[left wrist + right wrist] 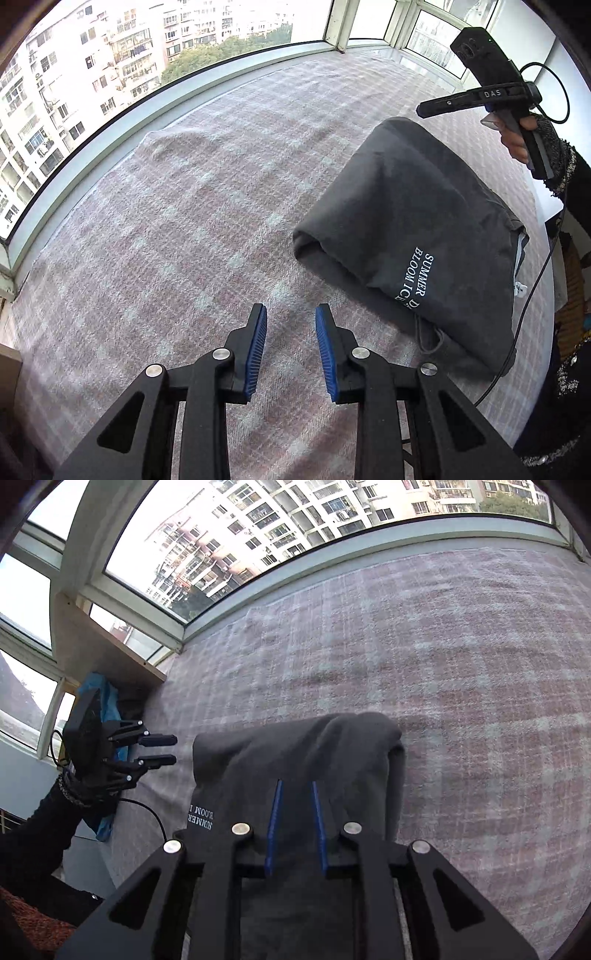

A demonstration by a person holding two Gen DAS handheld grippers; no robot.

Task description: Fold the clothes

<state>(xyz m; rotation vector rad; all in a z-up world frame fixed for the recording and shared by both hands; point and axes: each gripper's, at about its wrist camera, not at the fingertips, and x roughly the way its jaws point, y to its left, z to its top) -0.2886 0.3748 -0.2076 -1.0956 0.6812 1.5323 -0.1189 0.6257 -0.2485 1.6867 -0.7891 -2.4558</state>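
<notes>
A dark grey garment [406, 206], folded into a compact bundle with white lettering, lies on the plaid blanket [203, 221]. My left gripper [291, 310] hovers over bare blanket to the bundle's left, blue pads apart and nothing between them. The right wrist view shows this left gripper [173, 750] in the air at the left, fingers parted. My right gripper [295, 782] hangs above the garment [295, 746], its blue pads a narrow gap apart and pinching no fabric. In the left wrist view the right gripper [424, 110] is held by a hand above the bundle's far edge.
The pink-and-grey blanket [461, 664] runs up to a window sill [184, 96] under large windows. A wooden board [103, 646] and something blue [110, 701] sit at the blanket's far left corner. A black cable [532, 295] trails from the right gripper past the garment.
</notes>
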